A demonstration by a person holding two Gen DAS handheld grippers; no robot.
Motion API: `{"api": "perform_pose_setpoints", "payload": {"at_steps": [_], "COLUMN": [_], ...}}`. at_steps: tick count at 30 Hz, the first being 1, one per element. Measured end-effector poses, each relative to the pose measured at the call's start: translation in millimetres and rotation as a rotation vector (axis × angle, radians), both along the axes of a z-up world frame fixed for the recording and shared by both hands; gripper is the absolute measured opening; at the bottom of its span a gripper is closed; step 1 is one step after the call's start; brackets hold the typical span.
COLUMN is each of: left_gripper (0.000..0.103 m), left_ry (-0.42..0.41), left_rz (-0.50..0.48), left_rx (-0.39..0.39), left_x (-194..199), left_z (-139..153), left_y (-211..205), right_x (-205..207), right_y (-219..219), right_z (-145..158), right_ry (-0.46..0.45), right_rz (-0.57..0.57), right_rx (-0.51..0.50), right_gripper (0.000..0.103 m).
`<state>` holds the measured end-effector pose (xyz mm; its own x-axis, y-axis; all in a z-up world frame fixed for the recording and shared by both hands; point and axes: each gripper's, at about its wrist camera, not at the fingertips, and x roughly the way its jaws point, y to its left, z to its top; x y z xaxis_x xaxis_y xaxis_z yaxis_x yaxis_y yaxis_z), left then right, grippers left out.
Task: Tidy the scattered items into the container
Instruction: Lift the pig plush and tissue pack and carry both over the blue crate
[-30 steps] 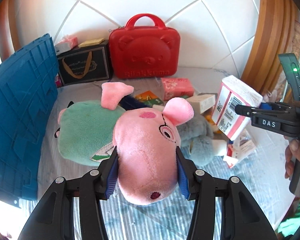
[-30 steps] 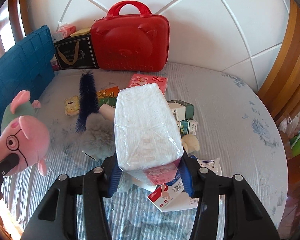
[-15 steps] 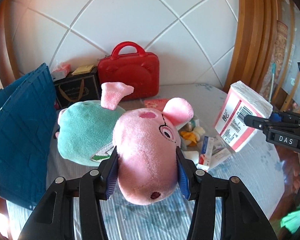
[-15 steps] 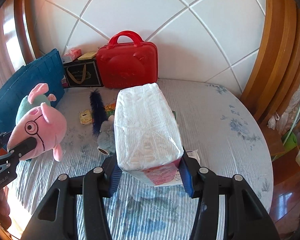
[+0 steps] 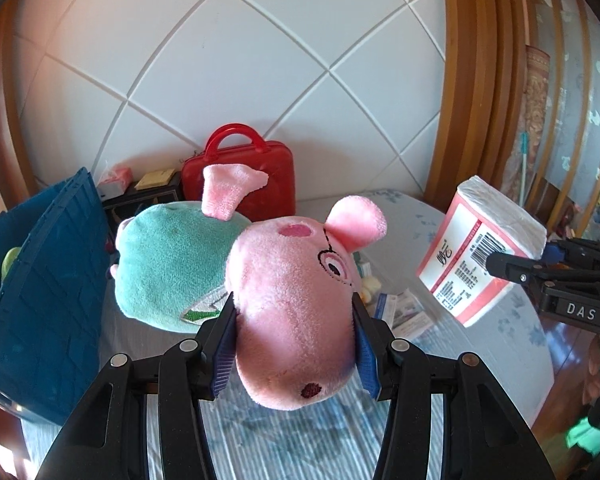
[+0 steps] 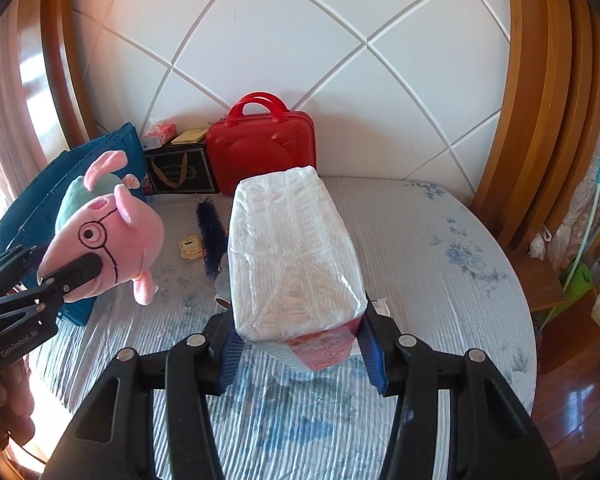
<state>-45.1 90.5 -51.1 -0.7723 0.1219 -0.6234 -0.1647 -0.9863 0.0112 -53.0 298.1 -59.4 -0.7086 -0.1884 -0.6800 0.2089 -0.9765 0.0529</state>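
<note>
The left claw [image 5: 294,350] grips a pink plush pig [image 5: 292,304] with a teal body; at three o'clock, the right claw [image 6: 300,354] clamps a plastic-wrapped white tissue pack [image 6: 292,256] above the bed [image 6: 440,280].

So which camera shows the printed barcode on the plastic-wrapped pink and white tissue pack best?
The left wrist view: the plastic-wrapped pink and white tissue pack turns its barcode side there. The right wrist view shows only its white top and red end.
</note>
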Motion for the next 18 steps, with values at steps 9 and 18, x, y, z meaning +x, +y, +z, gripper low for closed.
{"api": "perform_pose_setpoints", "payload": {"at_steps": [9,18], "left_gripper": [0.049,0.049], "left_ry": [0.022,0.060], "left_rz": [-0.007,0.044], "left_rx": [-0.020,-0.026], "left_x": [13,22], "left_z": [1,14], "left_y": [5,-21], "right_x": [1,-4], "right_y": [2,-24], "right_z": [4,6], "right_ry": [0.015,0.023], "right_rz": [0.013,0.064], "right_rx": [-0.022,-0.033], "right_gripper": [0.049,0.049]}}
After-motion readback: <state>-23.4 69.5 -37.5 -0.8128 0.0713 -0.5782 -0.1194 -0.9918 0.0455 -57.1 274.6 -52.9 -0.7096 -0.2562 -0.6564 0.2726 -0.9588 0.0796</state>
